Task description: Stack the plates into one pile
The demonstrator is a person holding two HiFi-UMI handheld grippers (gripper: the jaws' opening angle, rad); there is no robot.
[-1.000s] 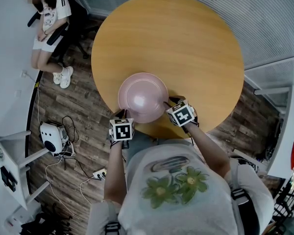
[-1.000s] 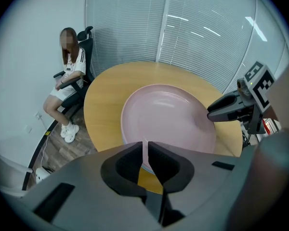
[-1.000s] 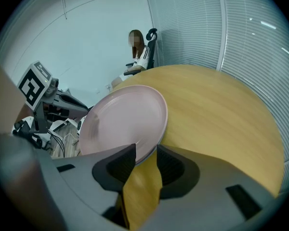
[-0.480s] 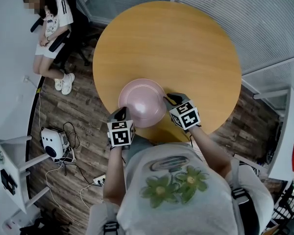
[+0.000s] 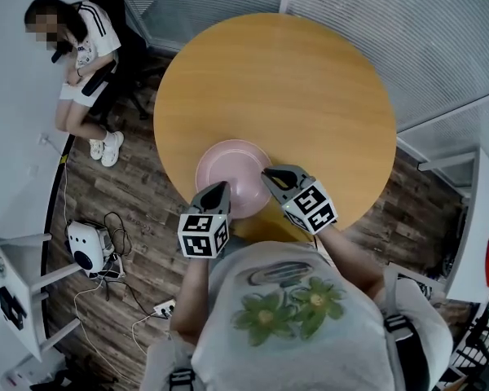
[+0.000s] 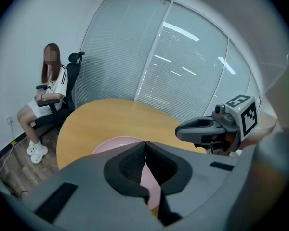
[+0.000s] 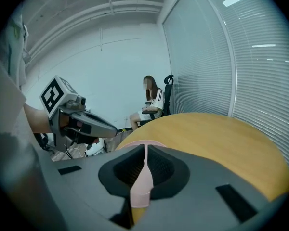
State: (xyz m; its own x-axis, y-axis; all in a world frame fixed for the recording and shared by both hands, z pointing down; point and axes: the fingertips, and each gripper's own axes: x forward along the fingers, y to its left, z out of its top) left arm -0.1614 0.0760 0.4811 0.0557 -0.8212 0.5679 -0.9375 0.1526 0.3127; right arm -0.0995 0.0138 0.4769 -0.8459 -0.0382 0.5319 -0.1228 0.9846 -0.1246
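My left gripper (image 5: pixel 218 187) has its jaws clenched on nothing, and my right gripper (image 5: pixel 270 173) has just been closing its jaws to a slit, also empty. The pale pink round plate (image 5: pixel 232 165) lies bare on the round wooden tabletop (image 5: pixel 277 88), below and just ahead of both pairs of jaws, midway between my hands. I see no second plate lying apart from it.

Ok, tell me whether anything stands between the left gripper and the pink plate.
Nothing visible does. The left gripper hangs over the near-left rim of the pink plate, its fingers shut with nothing held. Its own view shows only open air between them and the plate, which lies on the round table.
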